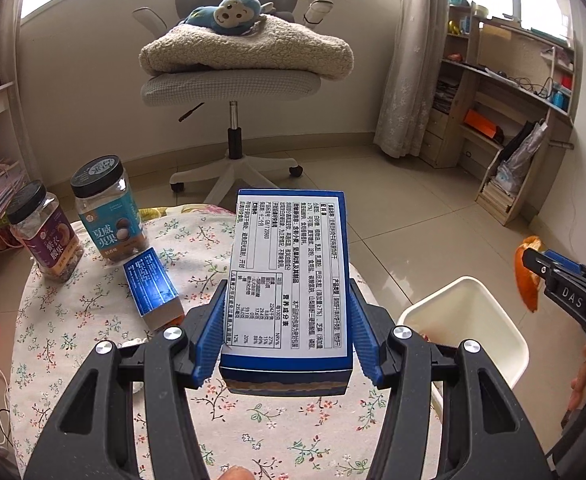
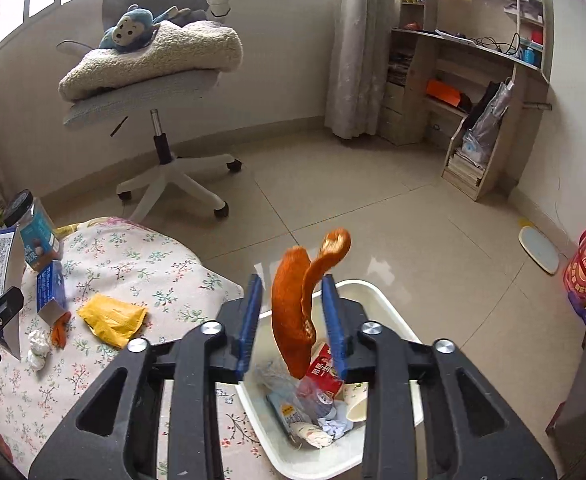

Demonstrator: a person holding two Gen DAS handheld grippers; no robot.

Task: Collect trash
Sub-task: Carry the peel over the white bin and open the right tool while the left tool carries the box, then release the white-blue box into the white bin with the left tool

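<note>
The left gripper [image 1: 287, 332] clamps one blue box [image 1: 289, 280]. The right gripper [image 2: 295, 326] stands apart around one orange peel [image 2: 293, 312], seemingly loose, above the white bin [image 2: 389, 304]. At ten o'clock on the floral table [image 2: 133, 264]: two jars [image 1: 109, 208], one yellow wrapper [image 2: 111, 320].

- A blue box [image 1: 289, 280] with a white printed label facing up is clamped at its sides, above the floral tabletop.
- A curled orange peel [image 2: 295, 304] hangs loose between spread pads, over the white bin [image 2: 377, 292] already holding wrappers.
- A yellow wrapper [image 2: 111, 318] and crumpled tissue [image 2: 37, 346] lie on the table.
</note>
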